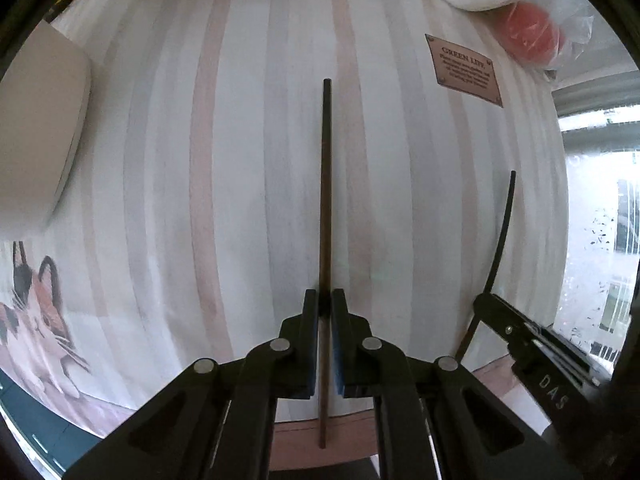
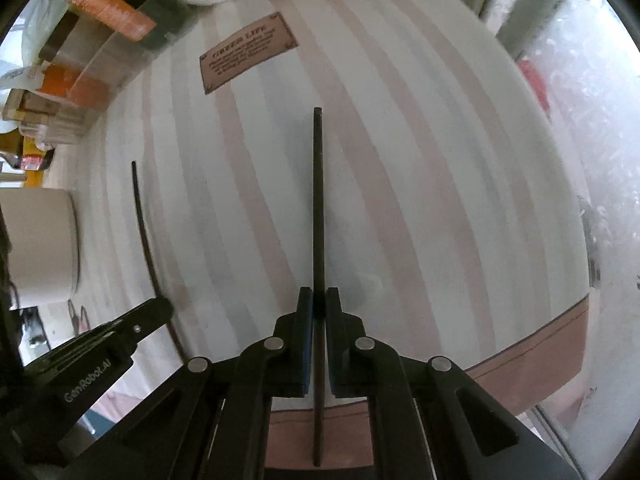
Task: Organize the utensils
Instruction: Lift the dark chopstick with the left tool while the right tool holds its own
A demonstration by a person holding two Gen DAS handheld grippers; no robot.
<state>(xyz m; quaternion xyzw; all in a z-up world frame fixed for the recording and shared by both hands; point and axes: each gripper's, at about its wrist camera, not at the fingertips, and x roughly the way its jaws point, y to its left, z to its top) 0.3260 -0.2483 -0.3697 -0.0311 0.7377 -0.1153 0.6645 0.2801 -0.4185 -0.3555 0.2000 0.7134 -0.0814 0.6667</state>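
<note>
Chopsticks lie apart on a striped cloth over the table, one under each tool.

Left wrist view: the left tool (image 1: 325,300) points down at the table (image 1: 240,140), its jaws drawn in tight on a brown chopstick (image 1: 326,184). The stick runs straight away from the camera between the pads, its far tip reaching toward the middle of the cloth and its near end passing back over the cloth's brown border. To the right, the right tool (image 1: 486,304) comes in from the side, clamped on a second, darker chopstick (image 1: 505,220) that curves in the lens. A brown printed label (image 1: 464,66) sits on the cloth at upper right, near a red object in a clear bag (image 1: 528,34). A pale round container (image 1: 40,128) stands at the left edge.

Right wrist view: the right tool (image 2: 319,300) is closed on the dark chopstick (image 2: 318,200), which lies in line with the jaws. At the left, the left tool (image 2: 160,308) grips the brown chopstick (image 2: 142,220), well apart from the dark one. The label (image 2: 248,52) lies beyond, the pale container (image 2: 40,244) at far left, and orange-banded packages (image 2: 104,8) along the top left edge.
</note>
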